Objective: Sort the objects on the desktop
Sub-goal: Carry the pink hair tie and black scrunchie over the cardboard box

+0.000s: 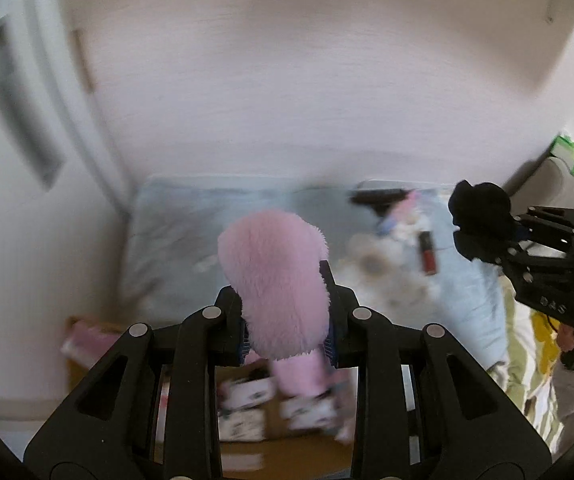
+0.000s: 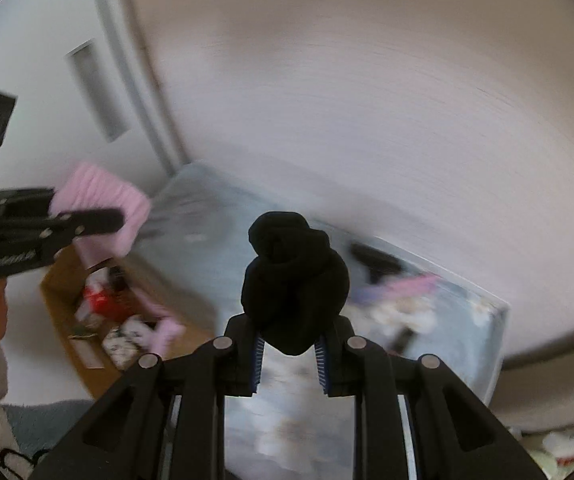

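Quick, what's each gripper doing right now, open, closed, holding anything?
Left gripper: closed on a fluffy pink sock.
Right gripper: closed on a balled-up black sock.

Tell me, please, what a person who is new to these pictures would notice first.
First, the fluffy pink fabric item, clamped in the left hand-held gripper in the middle of the left wrist view. Next, the rolled-up black fabric bundle, pinched in the right hand-held gripper. Both are held above a pale blue padded mat with blurred small objects on it.
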